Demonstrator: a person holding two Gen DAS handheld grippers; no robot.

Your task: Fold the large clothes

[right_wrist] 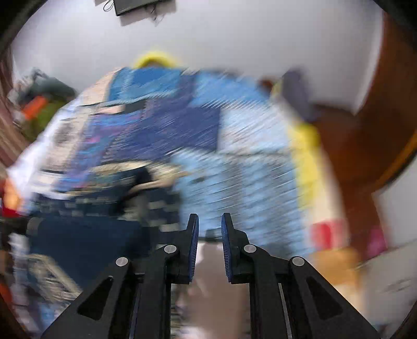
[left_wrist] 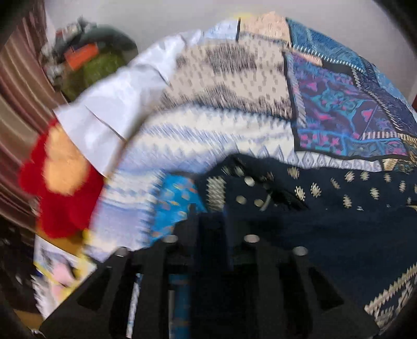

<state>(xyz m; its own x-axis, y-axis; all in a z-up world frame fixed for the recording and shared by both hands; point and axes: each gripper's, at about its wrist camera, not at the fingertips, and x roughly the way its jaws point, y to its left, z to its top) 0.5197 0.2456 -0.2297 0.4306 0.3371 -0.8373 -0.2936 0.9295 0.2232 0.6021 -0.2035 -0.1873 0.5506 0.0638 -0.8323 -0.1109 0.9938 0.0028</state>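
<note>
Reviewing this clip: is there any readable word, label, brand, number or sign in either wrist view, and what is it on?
None can be read in either view.
The dark navy garment and the patchwork cloth carry woven or printed patterns only, no letters.
The printed sheet at the lower left is too blurred to read.
The dark wall-mounted object shows no legible marking.
The right wrist view is motion-blurred throughout.

Bed (left_wrist: 391, 86), blue patterned cover: navy printed garment (left_wrist: 338, 221), cream patterned cloth (left_wrist: 221, 86), white cloth (left_wrist: 109, 114) lying on it.
</note>
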